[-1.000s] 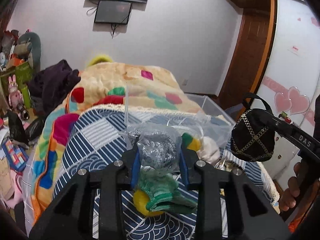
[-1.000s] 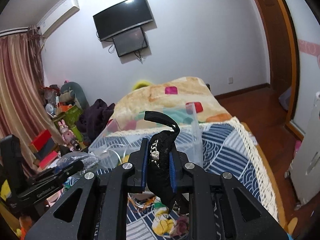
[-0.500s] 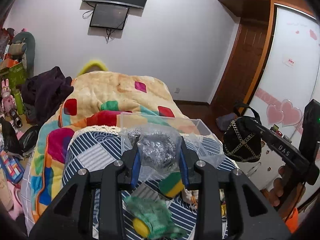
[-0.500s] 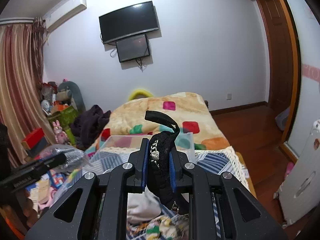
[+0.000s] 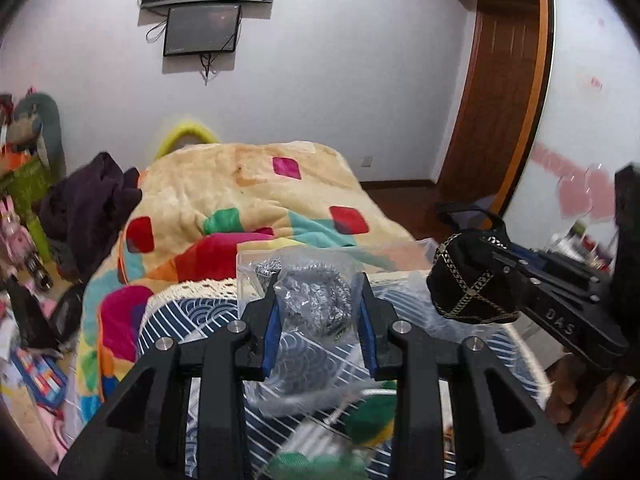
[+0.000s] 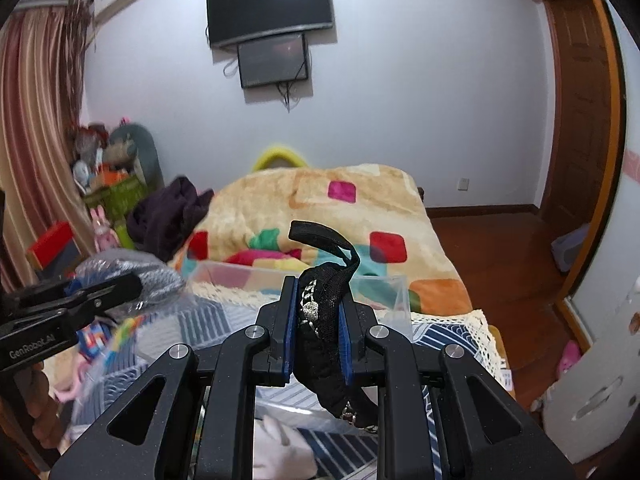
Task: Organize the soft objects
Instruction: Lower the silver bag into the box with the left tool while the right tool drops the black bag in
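Note:
My left gripper (image 5: 318, 312) is shut on a clear plastic bag of steel wool scourers (image 5: 316, 300) and holds it up above the bed. My right gripper (image 6: 318, 320) is shut on a small black pouch with a gold chain pattern (image 6: 324, 320), also held in the air. The pouch shows in the left wrist view (image 5: 468, 280) at the right, and the bag shows in the right wrist view (image 6: 132, 272) at the left. A clear plastic bin (image 6: 394, 292) stands on the blue striped bedspread (image 6: 452, 336) under both grippers. Green and yellow soft items (image 5: 368, 420) lie blurred below.
A colourful patchwork blanket (image 5: 248, 200) covers the far bed. A dark purple garment (image 5: 88, 204) lies at its left. Toys and boxes (image 6: 108, 184) crowd the left side. A wooden door (image 5: 496, 112) and white wardrobe (image 6: 600, 380) stand at the right.
Both grippers have risen and tilted up with their loads. The bedspread, the bin and the green and yellow items have dropped lower in view.

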Demonstrator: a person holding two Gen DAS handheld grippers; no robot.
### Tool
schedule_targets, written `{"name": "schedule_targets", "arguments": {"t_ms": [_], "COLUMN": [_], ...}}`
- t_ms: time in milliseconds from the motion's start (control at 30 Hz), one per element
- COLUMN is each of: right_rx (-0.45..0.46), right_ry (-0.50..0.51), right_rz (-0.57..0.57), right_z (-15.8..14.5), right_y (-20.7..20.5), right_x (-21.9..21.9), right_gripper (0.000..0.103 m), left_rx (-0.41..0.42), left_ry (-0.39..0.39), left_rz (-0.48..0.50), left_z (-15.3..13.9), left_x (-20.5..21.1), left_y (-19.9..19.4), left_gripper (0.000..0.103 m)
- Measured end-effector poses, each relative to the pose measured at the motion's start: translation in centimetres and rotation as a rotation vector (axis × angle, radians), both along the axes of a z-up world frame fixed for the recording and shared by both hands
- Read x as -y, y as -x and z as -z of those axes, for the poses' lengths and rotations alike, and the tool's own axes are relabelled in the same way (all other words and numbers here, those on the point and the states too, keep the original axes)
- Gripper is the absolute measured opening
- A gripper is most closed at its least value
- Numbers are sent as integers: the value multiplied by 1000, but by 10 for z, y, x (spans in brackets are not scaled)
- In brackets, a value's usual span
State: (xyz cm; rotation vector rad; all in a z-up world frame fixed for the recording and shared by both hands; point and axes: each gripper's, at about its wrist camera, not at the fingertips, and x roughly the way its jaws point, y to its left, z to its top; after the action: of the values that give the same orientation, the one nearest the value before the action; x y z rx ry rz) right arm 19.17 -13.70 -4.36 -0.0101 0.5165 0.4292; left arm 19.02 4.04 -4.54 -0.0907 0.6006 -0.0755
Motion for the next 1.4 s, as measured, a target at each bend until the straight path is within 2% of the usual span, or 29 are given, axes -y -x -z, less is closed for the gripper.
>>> {"name": "schedule_targets", "arguments": {"t_ms": [100,200,267,400,633,733,800,933,1100,1167,1267,1333,1400], "right_rx": [-32,-77,-120,-181,-234,-255,-264,-264,-276,-274,-250,-216,-180], "right_ry": [18,32,34,76,129,148,141,136,120,106,95,92,79], "right_rz": [-12,-31,-50,-74,-114,-141,-154,-161,-164,-166,-169,-166,-162], "right_z": [6,13,19,33,42,45,46,44,39,36,29,22,14], "right_y": [-8,-16,-22,-29,-32,-33,-32,-28,-26,-24,-17,-9,-2], "right_x": [-4,-8,-11,-19,-27,-31,-31,-29,-26,-23,-20,-17,-13], "right_gripper": [16,16,16,16,16,16,16,16,18,24,43,59,67], "left_rx": [-48,-149,-189,-208,-280,-325,-332,-308,-264,-245,-224,-178,-139], "left_ry": [-12,27,19,-46,-49,-15,0,-56,-88,-105,-83,-87,-99], "left_rz": [7,49,56,65,96,101,112,120,133,130,126,98,69], "left_z": [11,24,32,42,56,61,61,55,43,37,27,18,12], "left_x": [1,-4,-3,3,5,2,0,5,8,10,5,0,-4], "left_y": [-16,-38,-48,-56,-67,-70,-69,-60,-46,-42,-36,-29,-22], "left_gripper": [33,33,33,33,33,33,33,38,55,56,59,59,67]}}
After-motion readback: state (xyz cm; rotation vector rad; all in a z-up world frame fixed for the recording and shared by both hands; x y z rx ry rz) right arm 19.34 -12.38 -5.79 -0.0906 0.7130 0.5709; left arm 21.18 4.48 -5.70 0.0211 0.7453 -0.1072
